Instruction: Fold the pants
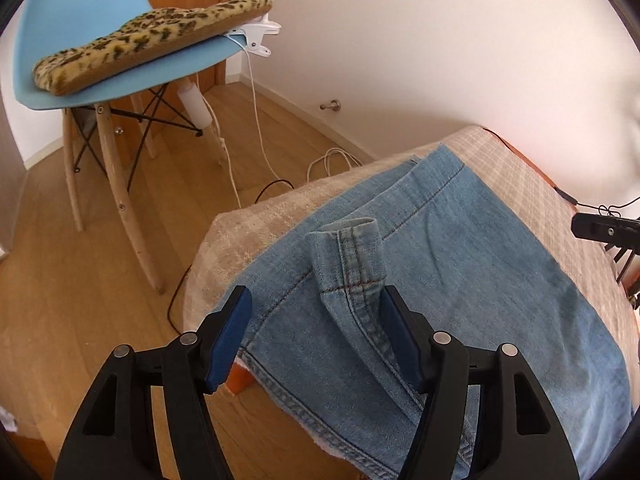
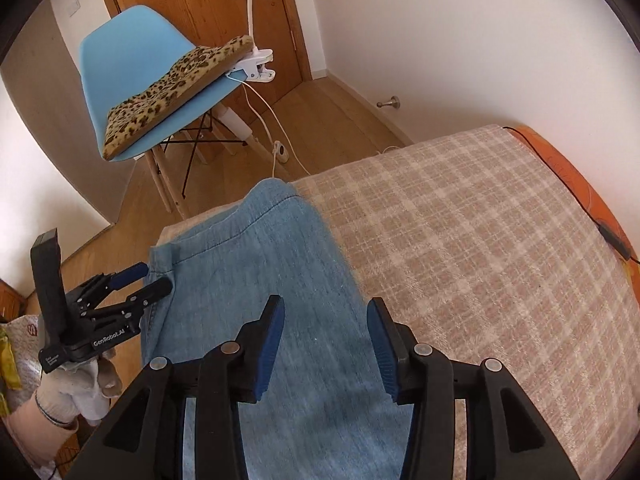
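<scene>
Left tool (image 1: 316,312) sits w/ jaws apart over the near edge of the pants (image 1: 460,260); a stood-up ridge of seam fabric (image 1: 352,256) rises between the pads, brushing the right-side pad, but nothing is pinched. Looks like a release, so the ridge can settle flat, or a re-grip at the seam; can't tell which.

Right tool (image 2: 326,340) also apart, nothing clamped, only flat denim under the gap. It hovers over the pants' long middle stretch, prob. lining up for the next hold.

Pants lie spread on a checked blanket (image 2: 480,240) covering the bench, one end reaching the far-left corner, near hem hanging a bit past the edge. In the right wrist view the left tool is seen at the pants' left edge, held by a gloved hand (image 2: 68,392).

Blue chair (image 1: 120,80) w/ leopard cushion (image 1: 152,40) stands well apart on the floor, not involved.
</scene>
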A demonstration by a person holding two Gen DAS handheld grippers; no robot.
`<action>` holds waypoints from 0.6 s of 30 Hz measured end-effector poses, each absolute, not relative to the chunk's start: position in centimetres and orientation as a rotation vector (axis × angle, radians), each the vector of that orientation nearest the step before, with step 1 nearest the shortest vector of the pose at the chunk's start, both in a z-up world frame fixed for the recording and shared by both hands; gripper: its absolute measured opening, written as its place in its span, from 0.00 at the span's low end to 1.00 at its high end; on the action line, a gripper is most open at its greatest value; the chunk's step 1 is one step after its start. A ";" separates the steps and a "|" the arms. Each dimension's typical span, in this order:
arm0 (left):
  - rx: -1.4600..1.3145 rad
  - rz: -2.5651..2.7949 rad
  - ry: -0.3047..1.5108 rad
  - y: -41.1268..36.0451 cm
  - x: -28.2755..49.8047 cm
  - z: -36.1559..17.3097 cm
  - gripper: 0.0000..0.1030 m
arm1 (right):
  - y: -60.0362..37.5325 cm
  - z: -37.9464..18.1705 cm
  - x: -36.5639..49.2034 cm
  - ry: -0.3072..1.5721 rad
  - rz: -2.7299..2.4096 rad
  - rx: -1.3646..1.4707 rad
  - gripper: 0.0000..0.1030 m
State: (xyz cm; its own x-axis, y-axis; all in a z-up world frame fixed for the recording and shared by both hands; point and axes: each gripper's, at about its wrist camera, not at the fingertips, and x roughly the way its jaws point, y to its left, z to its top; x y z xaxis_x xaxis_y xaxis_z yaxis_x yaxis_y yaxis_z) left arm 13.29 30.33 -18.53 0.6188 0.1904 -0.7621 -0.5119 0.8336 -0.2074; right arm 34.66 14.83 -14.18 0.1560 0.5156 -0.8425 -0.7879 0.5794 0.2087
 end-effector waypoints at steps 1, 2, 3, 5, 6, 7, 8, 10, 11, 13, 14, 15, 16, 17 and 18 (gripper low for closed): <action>-0.455 0.398 0.795 30.4 13.1 -18.5 0.64 | 15.4 -14.7 35.3 1.068 0.967 -0.282 0.44; -0.488 0.375 0.785 30.7 13.0 -18.5 0.63 | 16.1 -15.3 35.9 1.086 0.982 -0.257 0.44; -0.533 0.348 0.769 31.0 12.9 -18.4 0.62 | 16.6 -15.7 36.4 1.100 0.985 -0.238 0.44; -0.630 0.285 0.747 31.8 12.7 -18.2 0.62 | 18.0 -16.7 37.0 1.131 0.998 -0.213 0.44; -0.675 0.242 0.743 32.0 12.7 -18.3 0.64 | 18.7 -17.0 37.1 1.143 1.010 -0.204 0.44; -0.702 0.224 0.749 32.2 12.7 -18.4 0.64 | 19.3 -17.2 37.2 1.150 1.022 -0.196 0.44; -0.711 0.228 0.758 32.3 12.8 -18.6 0.64 | 19.9 -17.5 37.3 1.156 1.032 -0.193 0.44; -0.698 0.234 0.761 32.2 13.3 -18.5 0.64 | 21.1 -17.7 37.4 1.160 1.041 -0.193 0.44; -0.678 0.245 0.762 32.0 13.4 -18.5 0.64 | 21.5 -17.7 37.3 1.164 1.050 -0.191 0.44; -0.653 0.253 0.766 31.8 13.4 -18.4 0.62 | 22.1 -17.4 36.7 1.179 1.107 -0.173 0.40; -0.635 0.263 0.763 31.7 13.4 -18.3 0.59 | 22.3 -17.1 36.3 1.173 1.148 -0.170 0.40; -0.624 0.272 0.751 31.6 13.2 -18.2 0.40 | 22.4 -16.7 35.7 1.154 1.186 -0.184 0.40; -0.624 0.273 0.741 31.5 12.7 -18.2 0.16 | 22.6 -16.3 35.3 1.126 1.193 -0.216 0.40; -0.637 0.271 0.732 31.7 12.5 -18.3 0.10 | 22.8 -16.1 35.1 1.097 1.176 -0.248 0.40; -0.653 0.266 0.713 32.0 12.1 -18.5 0.09 | 22.8 -16.0 35.3 1.080 1.144 -0.265 0.40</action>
